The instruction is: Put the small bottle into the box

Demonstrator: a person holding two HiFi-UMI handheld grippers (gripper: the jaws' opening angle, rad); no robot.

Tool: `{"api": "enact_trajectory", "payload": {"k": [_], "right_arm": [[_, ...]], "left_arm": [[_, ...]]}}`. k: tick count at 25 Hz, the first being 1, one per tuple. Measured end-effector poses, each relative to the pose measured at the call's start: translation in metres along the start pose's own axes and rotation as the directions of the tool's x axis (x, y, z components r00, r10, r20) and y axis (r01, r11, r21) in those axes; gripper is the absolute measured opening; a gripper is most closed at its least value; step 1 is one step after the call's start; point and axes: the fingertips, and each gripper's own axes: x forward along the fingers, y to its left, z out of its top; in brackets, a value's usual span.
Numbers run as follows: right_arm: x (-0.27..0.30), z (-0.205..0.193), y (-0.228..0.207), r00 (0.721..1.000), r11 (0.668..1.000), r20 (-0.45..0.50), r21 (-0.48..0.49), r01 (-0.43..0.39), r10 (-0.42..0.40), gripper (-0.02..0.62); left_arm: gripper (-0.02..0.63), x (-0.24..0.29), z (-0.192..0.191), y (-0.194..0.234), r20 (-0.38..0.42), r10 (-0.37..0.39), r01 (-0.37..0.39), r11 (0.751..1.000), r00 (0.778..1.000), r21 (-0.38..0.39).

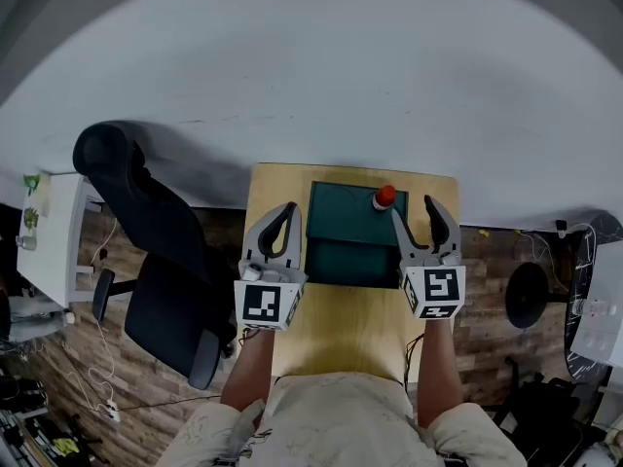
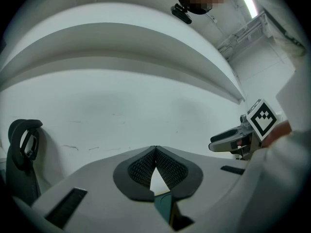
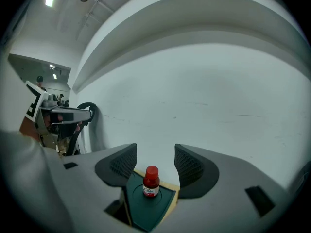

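The left gripper is clenched, its two jaws pressed together at the tips with nothing between them. It is held just left of a dark green box. The right gripper is released, its jaws spread wide and empty, and it is held just right of the box. Seen between those open jaws but beyond them, a small bottle with a red cap and a white label stands upright on the box's flat top, near its far right corner. The bottle is on the box, not in it, and neither gripper touches it. The inside of the box cannot be seen. The box sits on a small wooden table against a white wall. A black office chair stands to the table's left.
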Motion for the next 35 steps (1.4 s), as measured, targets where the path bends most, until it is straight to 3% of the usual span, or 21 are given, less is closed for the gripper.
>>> {"api": "enact_trajectory", "payload": {"k": [19, 35], "right_arm": [[0.058, -0.055, 0.008, 0.994, 0.998, -0.095, 0.044, -0.047, 0.051, 0.255], [0.077, -0.075, 0.011, 0.988, 0.996, -0.128, 0.053, -0.077, 0.083, 0.255]], "left_arm": [[0.008, 0.013, -0.053, 0.011, -0.094, 0.019, -0.022, 0.999, 0.995, -0.035], [0.008, 0.014, -0.072, 0.015, -0.145, 0.026, -0.03, 0.999, 0.989, -0.025]]}}
